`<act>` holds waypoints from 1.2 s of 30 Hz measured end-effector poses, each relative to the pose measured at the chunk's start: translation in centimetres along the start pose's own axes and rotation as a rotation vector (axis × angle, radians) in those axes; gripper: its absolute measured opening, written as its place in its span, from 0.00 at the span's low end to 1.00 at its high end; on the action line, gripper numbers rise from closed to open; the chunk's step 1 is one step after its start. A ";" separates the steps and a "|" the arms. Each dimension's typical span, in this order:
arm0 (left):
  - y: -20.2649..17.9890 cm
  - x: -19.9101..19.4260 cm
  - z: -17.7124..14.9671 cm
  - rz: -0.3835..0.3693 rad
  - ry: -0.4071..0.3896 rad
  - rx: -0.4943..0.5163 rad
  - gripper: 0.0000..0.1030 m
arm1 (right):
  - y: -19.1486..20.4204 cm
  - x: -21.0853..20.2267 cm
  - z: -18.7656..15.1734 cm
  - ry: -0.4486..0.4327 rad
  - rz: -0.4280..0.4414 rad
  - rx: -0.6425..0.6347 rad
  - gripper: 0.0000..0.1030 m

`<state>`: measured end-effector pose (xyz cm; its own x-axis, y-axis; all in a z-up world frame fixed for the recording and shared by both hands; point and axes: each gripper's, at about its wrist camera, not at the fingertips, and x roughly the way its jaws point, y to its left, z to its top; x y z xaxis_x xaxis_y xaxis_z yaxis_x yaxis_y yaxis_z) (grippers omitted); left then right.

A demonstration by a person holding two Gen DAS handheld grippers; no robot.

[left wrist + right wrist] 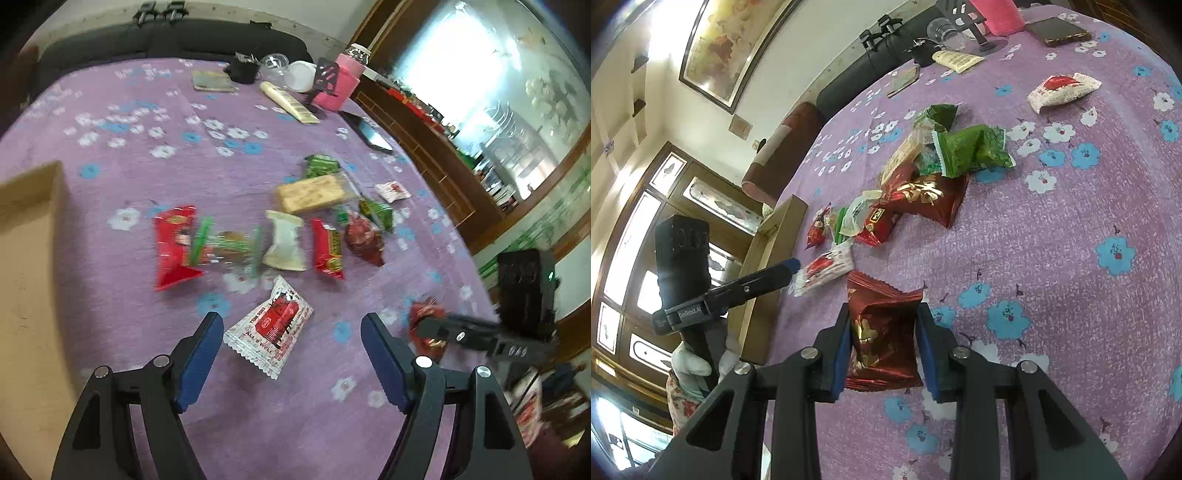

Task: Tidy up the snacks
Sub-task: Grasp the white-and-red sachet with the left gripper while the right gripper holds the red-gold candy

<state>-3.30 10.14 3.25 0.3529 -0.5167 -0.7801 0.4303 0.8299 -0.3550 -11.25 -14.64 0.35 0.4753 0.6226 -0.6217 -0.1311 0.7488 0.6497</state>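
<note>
The left gripper (291,343) stands wide open and empty, a white-and-red crinkle-edged sachet (269,326) lying on the purple flowered cloth (129,155) just ahead between its blue fingertips (207,332), long axis slanting across the gap. The open cardboard box (29,206) lies to its left. The right gripper (884,347) is clamped on a dark red foil snack packet (882,332), so the left hand is the free one for the sachet.

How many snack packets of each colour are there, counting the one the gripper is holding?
Bright red packets: 2
Dark red packets with gold print: 2
White packets with red print: 2
Green packets: 2
Cream or beige packets: 2
Clear packet with green stripes: 1
Total: 11, as far as the pile shows.
</note>
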 end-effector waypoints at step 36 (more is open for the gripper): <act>-2.9 -5.9 -2.4 -0.020 -0.168 0.015 0.92 | 1.8 0.5 -0.9 0.000 -0.029 -0.100 0.31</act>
<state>-8.61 11.29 7.66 0.4774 -0.5621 -0.6754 0.4508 0.8164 -0.3609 -12.03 -12.77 0.76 0.4805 0.6001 -0.6395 -0.2032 0.7856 0.5844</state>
